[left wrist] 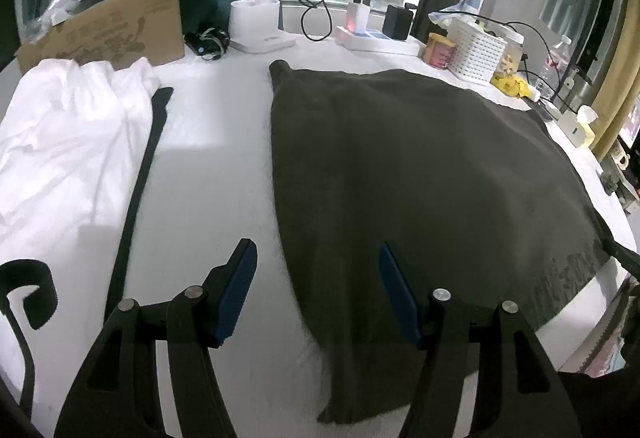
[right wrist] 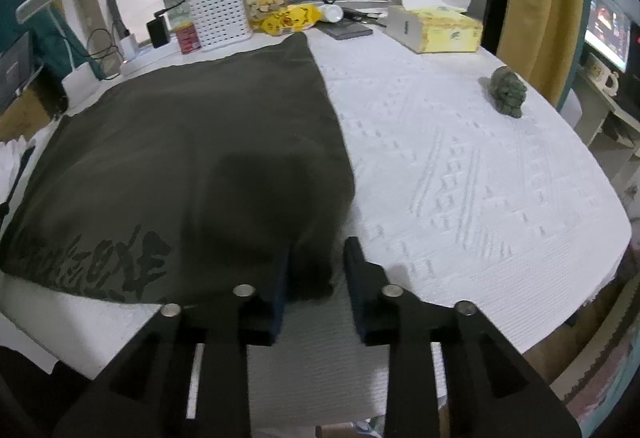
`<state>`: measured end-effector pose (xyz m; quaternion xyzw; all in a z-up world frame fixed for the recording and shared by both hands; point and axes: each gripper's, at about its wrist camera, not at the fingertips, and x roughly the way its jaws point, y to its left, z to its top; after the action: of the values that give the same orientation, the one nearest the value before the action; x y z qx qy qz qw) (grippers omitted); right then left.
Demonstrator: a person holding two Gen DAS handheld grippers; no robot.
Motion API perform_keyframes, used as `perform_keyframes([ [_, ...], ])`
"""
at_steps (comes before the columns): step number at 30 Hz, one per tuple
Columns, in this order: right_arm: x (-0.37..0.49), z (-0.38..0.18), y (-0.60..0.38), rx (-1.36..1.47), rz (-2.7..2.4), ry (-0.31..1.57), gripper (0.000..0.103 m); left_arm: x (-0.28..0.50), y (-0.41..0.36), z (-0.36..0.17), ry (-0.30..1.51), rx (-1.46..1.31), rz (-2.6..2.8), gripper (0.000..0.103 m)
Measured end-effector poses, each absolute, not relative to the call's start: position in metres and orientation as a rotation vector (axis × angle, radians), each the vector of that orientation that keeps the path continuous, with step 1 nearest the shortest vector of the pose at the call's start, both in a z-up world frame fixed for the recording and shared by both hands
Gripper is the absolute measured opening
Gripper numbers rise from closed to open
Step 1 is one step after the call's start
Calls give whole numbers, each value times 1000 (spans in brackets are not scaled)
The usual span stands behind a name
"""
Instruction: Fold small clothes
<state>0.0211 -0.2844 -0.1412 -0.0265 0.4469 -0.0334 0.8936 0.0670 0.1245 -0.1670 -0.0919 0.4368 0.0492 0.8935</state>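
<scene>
My left gripper (left wrist: pixel 318 278) gapes empty over the dark olive garment (left wrist: pixel 420 178), which lies flat mid-table (right wrist: pixel 460 178). My right gripper (right wrist: pixel 316 270) is parted, the near corner between its jaws ungripped. Rumpled white cloth (left wrist: pixel 68 142) lies at the left edge, a perforated basket (right wrist: pixel 220 16) along the far edge.

Each hand-held gripper is built the same: the left hand-held gripper (left wrist: pixel 318 288) and the right hand-held gripper (right wrist: pixel 316 284) are matte black plastic frames with two angular arms, each arm pierced by a long triangular cut-out. Round silver pivot pins, four to a tool, sit at the linkage joints. The fingers (left wrist: pixel 236 300) carry dark blue ribbed pads on their inner faces.
</scene>
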Motion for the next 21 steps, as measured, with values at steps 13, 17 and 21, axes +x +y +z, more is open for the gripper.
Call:
perform_keyframes([
  [13, 59, -129, -294, -68, -93, 914, 31, 96, 131, -171, 929, -187, 125, 63],
  [17, 85, -126, -300, -88, -89, 902, 31, 103, 131, -172, 937, -180, 135, 63],
  [21, 119, -125, -304, -111, -72, 894, 31, 114, 132, -172, 940, -179, 148, 63],
])
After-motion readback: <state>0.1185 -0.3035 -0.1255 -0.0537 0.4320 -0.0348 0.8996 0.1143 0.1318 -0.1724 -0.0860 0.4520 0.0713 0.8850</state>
